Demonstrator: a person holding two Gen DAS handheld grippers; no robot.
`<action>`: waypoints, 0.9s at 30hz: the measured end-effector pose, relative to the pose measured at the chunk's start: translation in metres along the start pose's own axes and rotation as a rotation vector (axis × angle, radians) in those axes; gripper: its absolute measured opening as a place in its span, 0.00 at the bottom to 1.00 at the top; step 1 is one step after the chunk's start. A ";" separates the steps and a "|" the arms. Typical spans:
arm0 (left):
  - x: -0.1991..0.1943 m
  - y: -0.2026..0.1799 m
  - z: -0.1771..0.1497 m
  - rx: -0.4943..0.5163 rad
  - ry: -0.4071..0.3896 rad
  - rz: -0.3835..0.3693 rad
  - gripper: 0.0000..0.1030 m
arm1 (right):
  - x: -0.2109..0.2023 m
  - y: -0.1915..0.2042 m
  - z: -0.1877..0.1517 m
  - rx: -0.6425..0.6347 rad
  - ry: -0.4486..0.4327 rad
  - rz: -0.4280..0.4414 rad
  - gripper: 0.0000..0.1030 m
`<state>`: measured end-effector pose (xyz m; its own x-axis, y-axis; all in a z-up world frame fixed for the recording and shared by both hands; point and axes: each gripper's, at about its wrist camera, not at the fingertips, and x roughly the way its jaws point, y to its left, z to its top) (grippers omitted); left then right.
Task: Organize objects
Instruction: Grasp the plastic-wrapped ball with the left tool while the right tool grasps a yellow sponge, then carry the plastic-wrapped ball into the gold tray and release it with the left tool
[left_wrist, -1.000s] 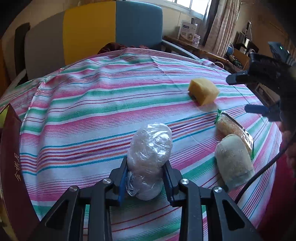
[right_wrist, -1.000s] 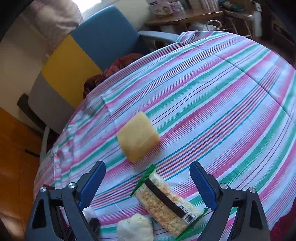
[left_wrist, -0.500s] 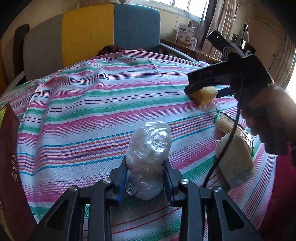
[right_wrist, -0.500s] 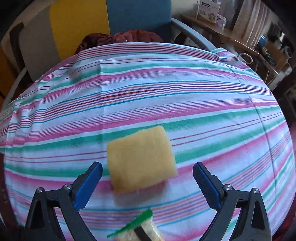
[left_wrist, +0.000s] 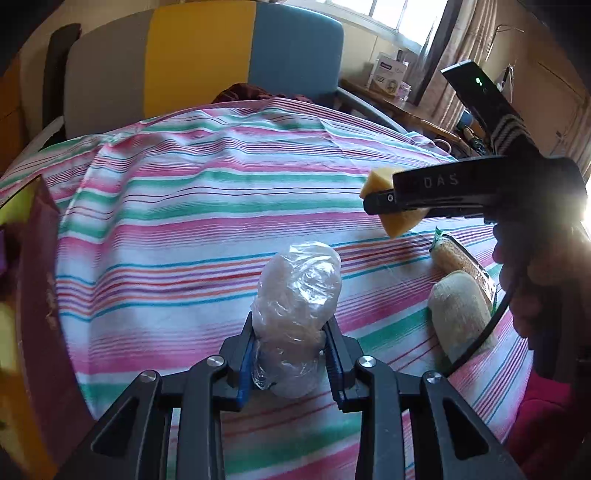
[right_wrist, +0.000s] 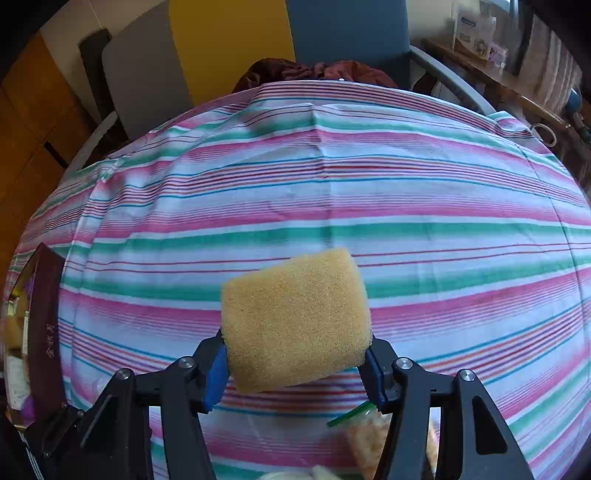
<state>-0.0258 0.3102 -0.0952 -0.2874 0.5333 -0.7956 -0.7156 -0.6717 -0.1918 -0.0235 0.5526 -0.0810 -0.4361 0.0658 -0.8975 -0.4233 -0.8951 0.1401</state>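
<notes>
My left gripper (left_wrist: 290, 363) is shut on a clear plastic-wrapped bundle (left_wrist: 297, 306), low over the striped tablecloth (left_wrist: 192, 229). My right gripper (right_wrist: 295, 360) is shut on a yellow sponge (right_wrist: 295, 317) and holds it above the cloth; in the left wrist view the sponge (left_wrist: 400, 223) shows behind the right gripper's black finger (left_wrist: 443, 195). A beige scrub pad (left_wrist: 460, 312) and a green-edged packet (left_wrist: 456, 256) lie on the cloth at the right.
A dark red box (left_wrist: 40, 295) stands at the table's left edge, also in the right wrist view (right_wrist: 46, 332). A grey, yellow and blue chair (left_wrist: 207, 59) with dark red cloth on it is behind the table. A cluttered desk (left_wrist: 399, 103) is far right.
My right gripper swung over the yellow sponge, closed on it and lifted it off the cloth. My left gripper still holds the wrapped bundle in about the same place.
</notes>
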 end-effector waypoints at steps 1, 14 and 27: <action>-0.005 0.001 -0.001 0.001 -0.007 0.009 0.31 | 0.000 0.002 -0.002 -0.002 0.000 0.004 0.58; -0.109 0.020 -0.006 -0.015 -0.184 0.159 0.31 | 0.011 0.075 -0.046 -0.211 0.004 -0.004 0.59; -0.174 0.063 -0.026 -0.086 -0.280 0.318 0.31 | 0.010 0.073 -0.051 -0.221 -0.022 0.001 0.61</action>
<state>-0.0039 0.1616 0.0166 -0.6553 0.4036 -0.6385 -0.5110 -0.8594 -0.0189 -0.0177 0.4657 -0.1015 -0.4545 0.0721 -0.8878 -0.2392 -0.9700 0.0437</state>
